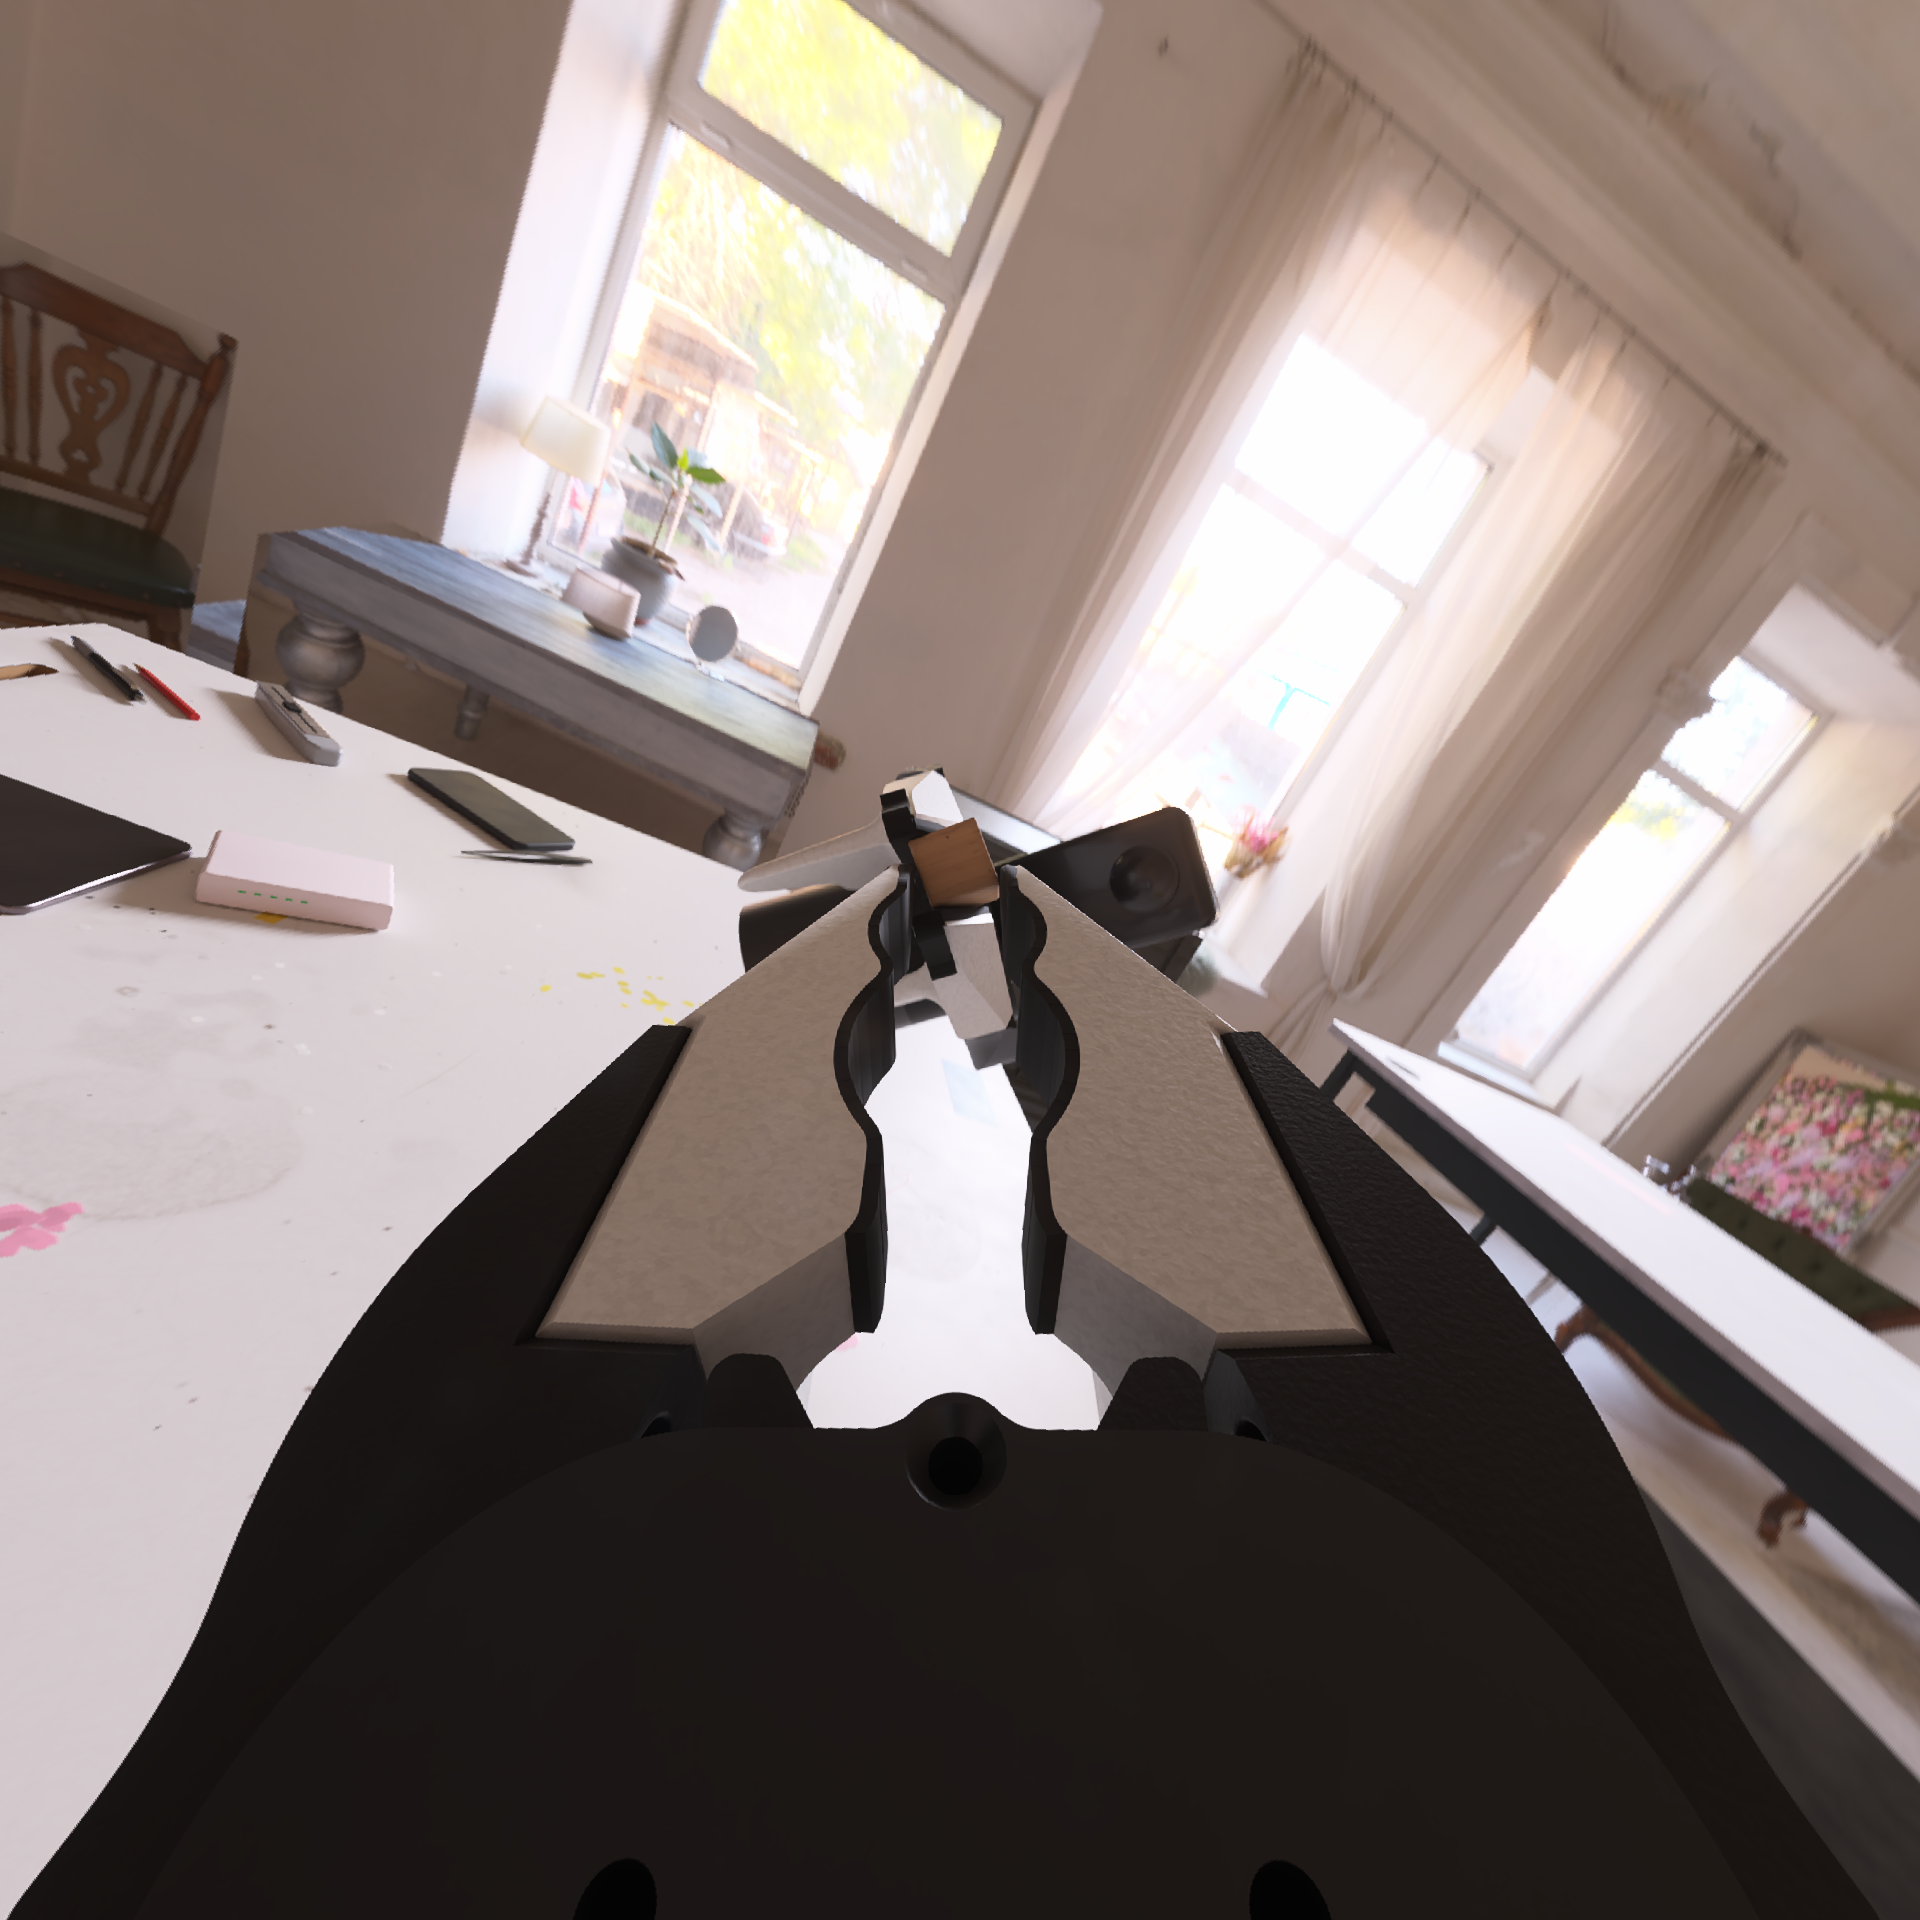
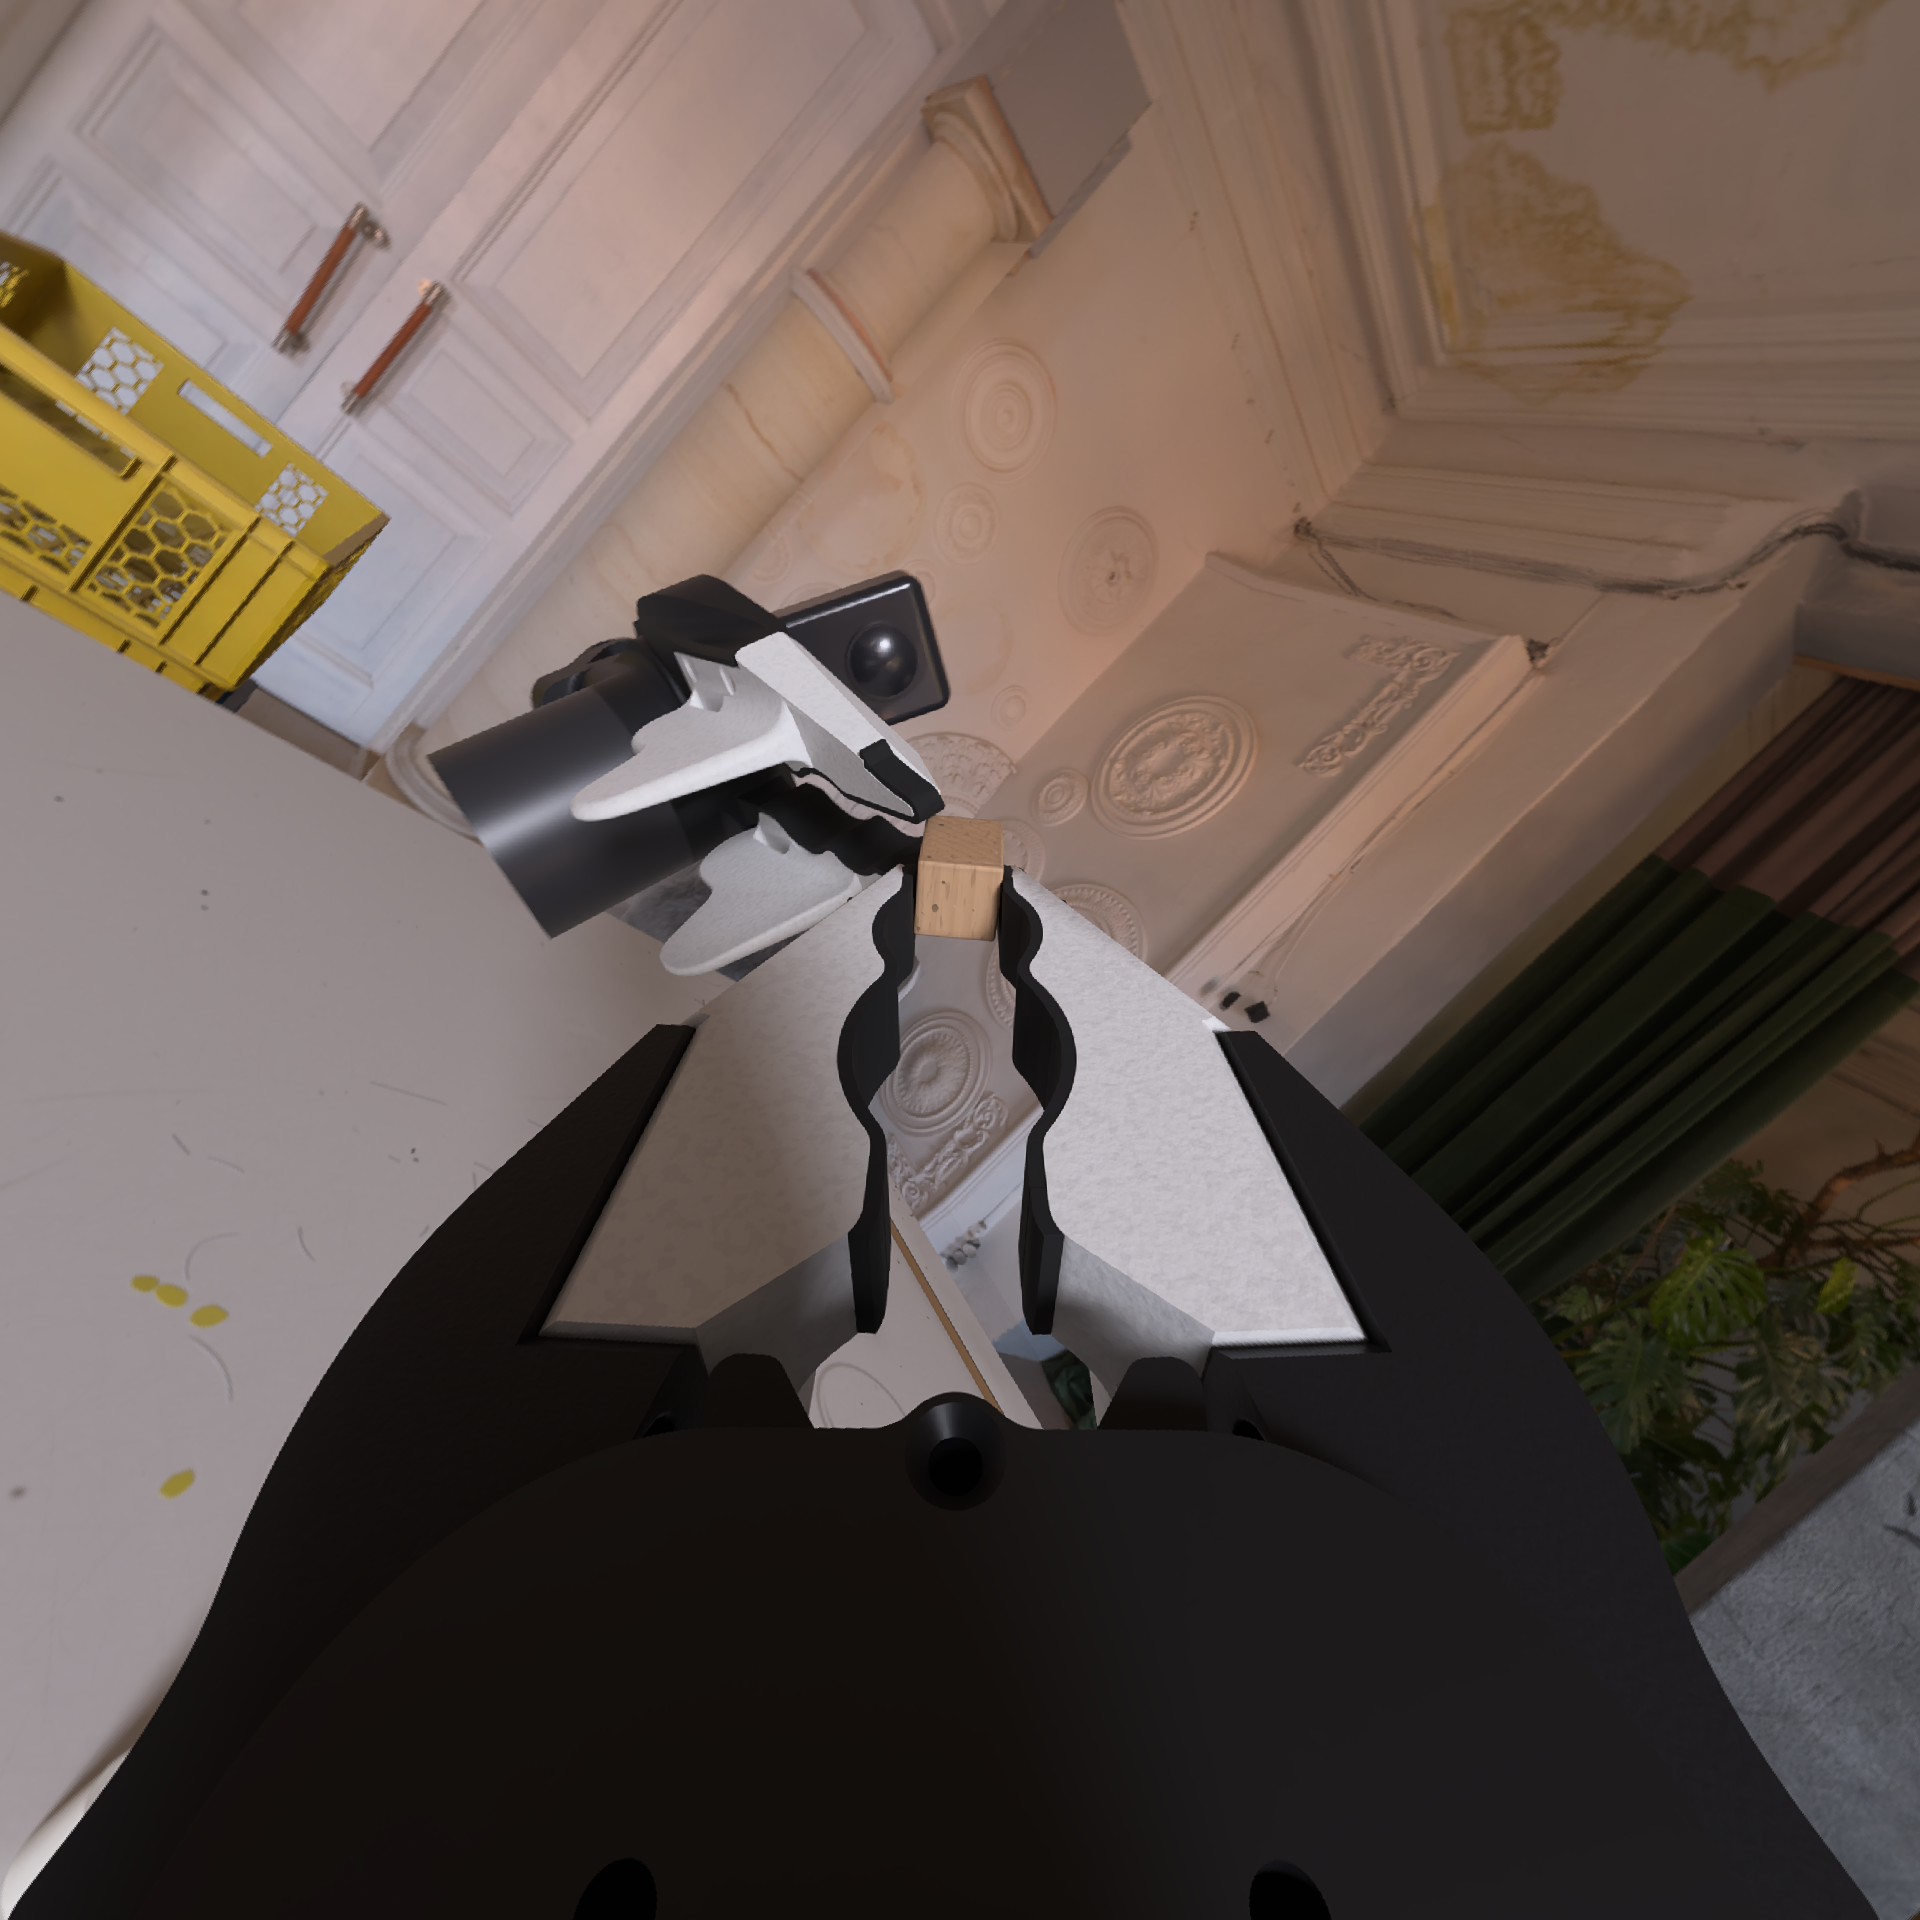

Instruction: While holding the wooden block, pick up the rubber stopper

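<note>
Gripping: right gripper (image 2: 956, 885) pinches block (image 2: 958, 878) at its fingertips, one on each side face.
Block: light wood cube, in the air, past the edge of the table (image 2: 208, 1039).
Left gripper (image 1: 954, 888): fingers a narrow gap apart, nothing seen clamped; tips at the block's upper corner, contact unclear.
Pose: grippers meet at an angle, tips together, both tilted up.
Table: white, paint-stained; phone (image 1: 488, 808) and white box (image 1: 296, 881) well apart from the grippers.
Behind: yellow crate (image 2: 156, 499).
</note>
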You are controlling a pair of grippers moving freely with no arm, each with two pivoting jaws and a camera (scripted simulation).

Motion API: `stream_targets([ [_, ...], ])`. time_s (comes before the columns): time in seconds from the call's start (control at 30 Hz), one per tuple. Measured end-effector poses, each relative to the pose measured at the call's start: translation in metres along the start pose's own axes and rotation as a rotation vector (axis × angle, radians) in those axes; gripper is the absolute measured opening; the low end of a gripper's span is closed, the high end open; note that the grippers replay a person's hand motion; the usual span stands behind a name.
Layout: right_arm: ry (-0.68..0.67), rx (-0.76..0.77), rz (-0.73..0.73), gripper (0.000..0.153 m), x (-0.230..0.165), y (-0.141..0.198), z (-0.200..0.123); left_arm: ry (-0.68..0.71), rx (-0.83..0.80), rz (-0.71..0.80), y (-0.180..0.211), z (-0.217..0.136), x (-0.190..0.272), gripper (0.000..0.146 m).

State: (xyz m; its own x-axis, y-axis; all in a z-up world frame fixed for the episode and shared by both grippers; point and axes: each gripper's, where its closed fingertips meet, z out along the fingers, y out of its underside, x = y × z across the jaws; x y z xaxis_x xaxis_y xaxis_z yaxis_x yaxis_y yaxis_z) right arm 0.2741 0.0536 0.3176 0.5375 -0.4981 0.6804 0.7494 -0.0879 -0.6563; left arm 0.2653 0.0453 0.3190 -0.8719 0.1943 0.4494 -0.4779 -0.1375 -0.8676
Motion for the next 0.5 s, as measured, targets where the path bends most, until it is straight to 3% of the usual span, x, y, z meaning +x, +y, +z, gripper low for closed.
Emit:
stream_targets([
  [0.07,-0.016,-0.011,-0.022,0.014,0.001,-0.002,-0.002,-0.008,-0.043,0.047,0.001,-0.003,0.001,0.017],
  [0.17,-0.009,-0.03,-0.042,0.014,0.017,-0.009,-0.013,-0.127,-0.085,0.263,-0.001,-0.016,-0.001,0.02],
  [0.33,0.026,-0.054,-0.002,0.014,0.059,-0.031,-0.05,-0.403,-0.577,0.636,0.058,-0.041,-0.032,0.025],
  [0.4,0.042,-0.051,-0.002,0.014,0.07,-0.038,-0.063,-0.387,-0.794,0.673,0.093,-0.046,-0.045,0.027],
  [0.5,0.07,-0.068,-0.032,0.014,0.079,-0.044,-0.076,-0.319,-1.013,0.578,0.141,-0.047,-0.069,0.029],
])
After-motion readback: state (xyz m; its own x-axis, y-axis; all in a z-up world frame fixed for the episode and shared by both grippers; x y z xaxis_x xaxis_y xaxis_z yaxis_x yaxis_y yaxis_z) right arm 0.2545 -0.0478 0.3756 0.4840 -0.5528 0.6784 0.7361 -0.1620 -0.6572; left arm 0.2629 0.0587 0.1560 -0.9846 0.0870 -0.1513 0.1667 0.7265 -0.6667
